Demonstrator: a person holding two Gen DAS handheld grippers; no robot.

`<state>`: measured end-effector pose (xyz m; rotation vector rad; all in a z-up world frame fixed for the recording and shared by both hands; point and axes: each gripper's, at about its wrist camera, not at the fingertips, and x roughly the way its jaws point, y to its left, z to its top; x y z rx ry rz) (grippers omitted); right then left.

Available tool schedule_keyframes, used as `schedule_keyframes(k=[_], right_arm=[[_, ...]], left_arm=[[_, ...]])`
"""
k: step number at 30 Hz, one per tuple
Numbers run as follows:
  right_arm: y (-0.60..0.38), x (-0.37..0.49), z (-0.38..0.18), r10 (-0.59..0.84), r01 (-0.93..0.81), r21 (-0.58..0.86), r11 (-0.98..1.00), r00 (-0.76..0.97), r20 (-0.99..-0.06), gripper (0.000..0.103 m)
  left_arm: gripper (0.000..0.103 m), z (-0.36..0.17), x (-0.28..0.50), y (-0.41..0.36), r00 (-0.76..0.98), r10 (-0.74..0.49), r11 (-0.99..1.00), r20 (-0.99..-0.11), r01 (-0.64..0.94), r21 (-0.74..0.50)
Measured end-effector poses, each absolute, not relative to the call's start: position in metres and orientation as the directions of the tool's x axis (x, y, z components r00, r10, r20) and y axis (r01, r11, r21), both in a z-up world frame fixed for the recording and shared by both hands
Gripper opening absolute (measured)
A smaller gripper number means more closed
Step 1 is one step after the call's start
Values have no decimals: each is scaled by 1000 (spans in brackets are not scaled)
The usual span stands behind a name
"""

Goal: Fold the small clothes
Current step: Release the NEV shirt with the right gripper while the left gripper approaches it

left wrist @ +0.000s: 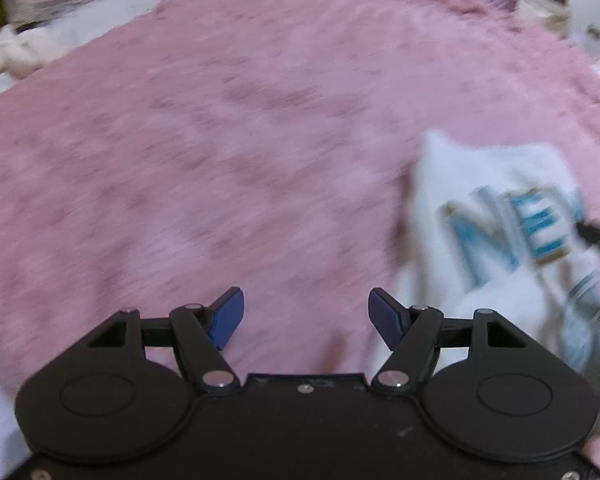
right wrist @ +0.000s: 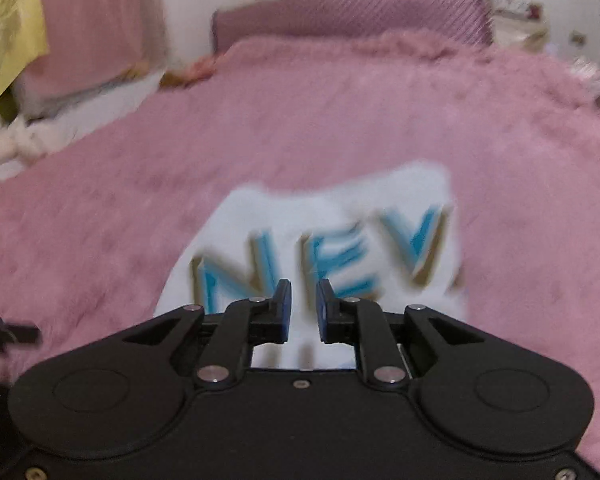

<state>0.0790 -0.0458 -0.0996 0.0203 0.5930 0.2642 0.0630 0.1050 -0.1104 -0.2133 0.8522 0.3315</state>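
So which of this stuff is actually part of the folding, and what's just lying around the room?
Part of the job:
- white garment with blue letters, lying on the pink furry blanket
- left gripper, jaws wide, nothing between them
- right gripper, jaws nearly together, nothing gripped

Just lying about:
- purple headboard
- yellow cloth
- pink curtain
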Motion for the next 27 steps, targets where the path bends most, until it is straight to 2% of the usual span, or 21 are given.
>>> schedule_keyframes(k=[2,4,6,9,13,15,17,19,24,27], right_arm=[[-57,93,-96,196,-197,59,979,807,-556,10],[-68,112,-107,147,-140,58,988,782,-606,11],[-85,128,-124,166,-119,116,986,748,-642,11],[-93,132,-140,174,-112,135,985,731,-660,10],[-78,123,-140,132,-140,40,989,749,-649,11],[-80,118,-127,157,-153,62,986,752,-640,12],[-97,113,-116,192,-139,133,981,753,-629,25],[-113,108,-108,199,-110,179,978,755,-624,33],[-133,72,-112,252,-125,238,963,728,-637,33],[-127,58,-125,275,-160,229,960,687,-673,33]], left_arm=[[71,-111,87,96,653,157,940,-741,-330,-92],[71,-115,110,89,691,113,948,-714,-291,-132],[71,-124,138,85,711,80,949,-698,-269,-165],[73,-148,179,82,689,55,946,-722,-267,-183],[73,-159,198,87,697,18,928,-717,-279,-248],[73,-155,204,88,699,18,930,-715,-274,-245],[73,-149,206,86,696,27,936,-717,-270,-226],[73,-144,209,82,702,50,943,-710,-267,-197],[73,-146,231,68,672,101,962,-734,-253,-99],[73,-162,237,67,666,104,959,-739,-264,-103]])
